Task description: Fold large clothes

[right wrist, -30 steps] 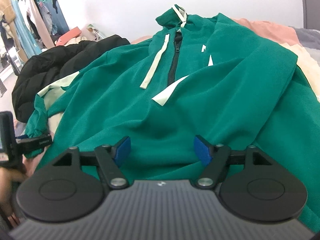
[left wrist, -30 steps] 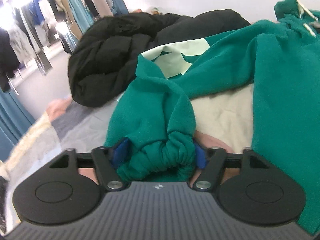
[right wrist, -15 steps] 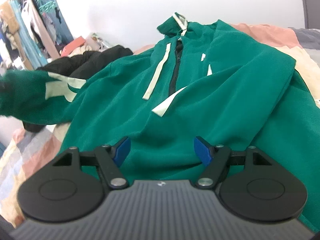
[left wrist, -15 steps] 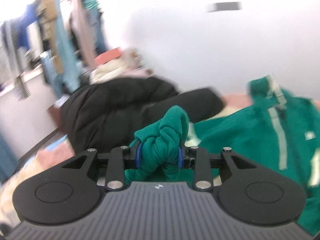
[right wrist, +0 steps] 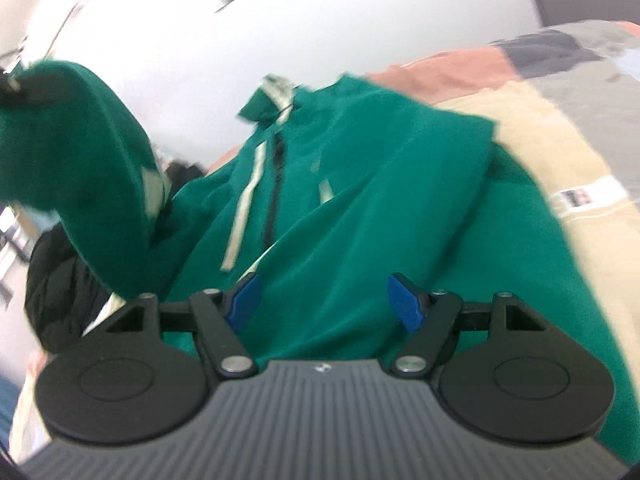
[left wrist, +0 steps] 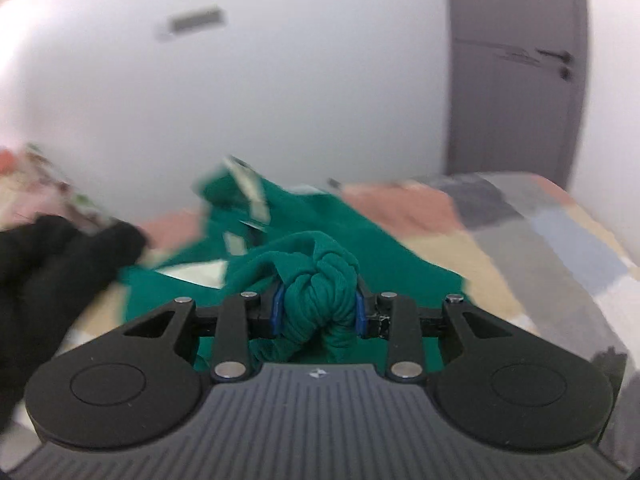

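Note:
A green zip hoodie point(right wrist: 360, 184) with pale drawstrings lies spread front-up on the bed. My left gripper point(left wrist: 319, 311) is shut on the bunched ribbed cuff point(left wrist: 320, 280) of its sleeve, lifted above the bed. In the right wrist view that raised sleeve point(right wrist: 80, 152) arcs up at the left. My right gripper point(right wrist: 324, 302) stands open just above the hoodie's lower body, with nothing pinched between its blue pads. The hoodie's body point(left wrist: 392, 256) stretches away behind the held cuff.
A black puffy jacket point(left wrist: 44, 276) lies at the left of the bed, also seen in the right wrist view point(right wrist: 60, 276). The patchwork bed cover point(left wrist: 552, 248) runs to the right. A white wall and a grey door point(left wrist: 516, 72) stand behind.
My left gripper closed tighter on the cuff, then rose and swung right, carrying the sleeve up off the bed. My right gripper stayed open, shifting a little and rolling over the hoodie.

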### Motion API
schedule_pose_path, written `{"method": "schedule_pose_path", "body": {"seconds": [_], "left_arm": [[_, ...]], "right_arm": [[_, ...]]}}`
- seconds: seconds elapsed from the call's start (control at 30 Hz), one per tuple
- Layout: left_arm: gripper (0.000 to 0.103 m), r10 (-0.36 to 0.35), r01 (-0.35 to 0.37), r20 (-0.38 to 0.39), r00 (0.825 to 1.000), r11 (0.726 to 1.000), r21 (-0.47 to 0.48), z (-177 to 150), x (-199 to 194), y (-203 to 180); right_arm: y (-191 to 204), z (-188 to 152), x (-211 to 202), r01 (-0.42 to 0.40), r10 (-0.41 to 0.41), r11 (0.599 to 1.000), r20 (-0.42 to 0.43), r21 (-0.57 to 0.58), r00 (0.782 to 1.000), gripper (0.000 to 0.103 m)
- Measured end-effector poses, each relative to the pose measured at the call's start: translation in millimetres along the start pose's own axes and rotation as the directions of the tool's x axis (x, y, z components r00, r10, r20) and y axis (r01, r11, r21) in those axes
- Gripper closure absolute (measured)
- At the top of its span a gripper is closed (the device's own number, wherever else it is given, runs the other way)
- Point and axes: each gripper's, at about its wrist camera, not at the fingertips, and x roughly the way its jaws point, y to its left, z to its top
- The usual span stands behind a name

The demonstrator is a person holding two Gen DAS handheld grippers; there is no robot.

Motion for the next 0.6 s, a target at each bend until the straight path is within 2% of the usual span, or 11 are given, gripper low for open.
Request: {"method": "schedule_pose_path", "body": {"seconds": [0.03, 0.13, 0.27, 0.33, 0.37, 0.4, 0.43, 0.5, 0.6], "left_arm": [[0.066, -0.038, 0.038, -0.022, 0.999, 0.999, -0.008, -6.0, 15.4, -12.4], [0.066, -0.092, 0.090, -0.069, 0.993, 0.995, -0.033, -28.9, 49.7, -36.5], [0.063, -0.144, 0.134, -0.109, 0.984, 0.987, -0.090, -53.3, 71.8, -40.5], [0.052, -0.140, 0.129, -0.104, 0.985, 0.986, -0.102, -60.4, 68.5, -32.5], [0.036, -0.158, 0.147, -0.101, 0.982, 0.983, -0.107, -62.7, 68.9, -27.9], [0.025, -0.178, 0.168, -0.095, 0.979, 0.980, -0.108, -66.3, 64.2, -23.9], [0.023, -0.185, 0.176, -0.090, 0.979, 0.979, -0.104, -67.8, 72.0, -8.7], [0.022, -0.186, 0.178, -0.086, 0.979, 0.979, -0.094, -76.7, 63.7, 7.0], [0.022, -0.199, 0.185, -0.076, 0.977, 0.971, -0.153, -98.2, 47.3, 43.6]], "right_arm": [[-5.7, 2.1, -0.2, 0.008, -0.009, 1.000, 0.006, 0.017, 1.000, 0.031], [-24.7, 5.9, -1.7, 0.037, -0.039, 0.996, 0.025, 0.081, 0.999, 0.030], [-43.4, 10.2, -0.1, 0.064, -0.071, 0.988, 0.041, 0.138, 0.997, 0.029], [-48.5, 11.2, 0.3, 0.066, -0.074, 0.987, 0.049, 0.150, 0.996, 0.029], [-48.7, 11.3, 0.4, 0.066, -0.074, 0.986, 0.053, 0.151, 0.996, 0.029], [-47.9, 11.1, 0.1, 0.068, -0.077, 0.987, 0.057, 0.147, 0.995, 0.029], [-46.3, 10.9, 0.2, 0.071, -0.081, 0.988, 0.064, 0.139, 0.995, 0.029], [-43.0, 11.2, 0.5, 0.093, -0.103, 0.988, 0.076, 0.120, 0.992, 0.029], [-45.6, 10.9, -7.0, 0.088, -0.100, 0.988, 0.097, 0.125, 0.990, 0.029]]}}
